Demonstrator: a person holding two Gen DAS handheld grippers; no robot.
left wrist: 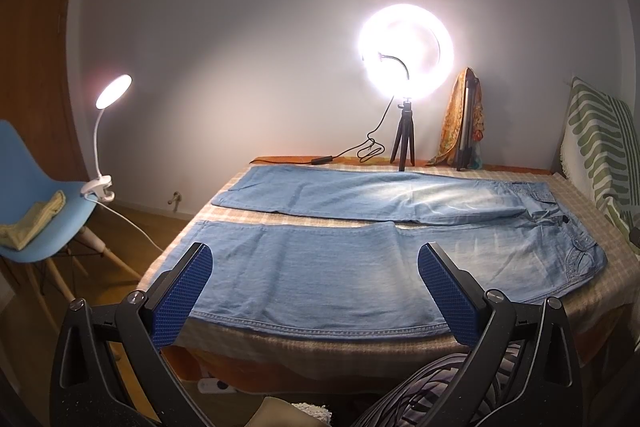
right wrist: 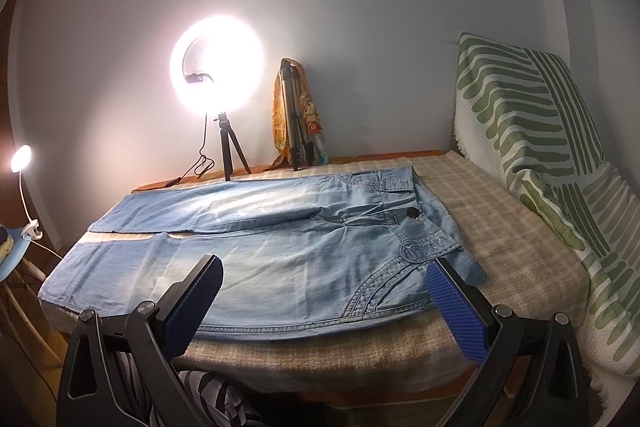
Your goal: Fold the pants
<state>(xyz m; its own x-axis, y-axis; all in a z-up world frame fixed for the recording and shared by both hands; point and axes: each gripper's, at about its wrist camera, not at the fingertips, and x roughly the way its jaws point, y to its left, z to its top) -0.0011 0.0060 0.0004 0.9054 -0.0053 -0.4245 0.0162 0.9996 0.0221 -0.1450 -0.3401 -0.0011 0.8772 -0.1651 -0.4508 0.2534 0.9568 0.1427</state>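
on the checked bed (left wrist: 600, 211) the blue pants (left wrist: 320, 267) lay flat, waist at 3 o'clock; the left claw (left wrist: 315, 269) and right claw (right wrist: 324, 279) gaped wide, holding nothing.

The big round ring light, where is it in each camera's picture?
Left wrist view: the ring light glows right of centre, behind the jeans, with the draped tripod on its right.
Right wrist view: the ring light is left of centre, same draped tripod on its right.
Shared landmark: the jeans' dark waist button.
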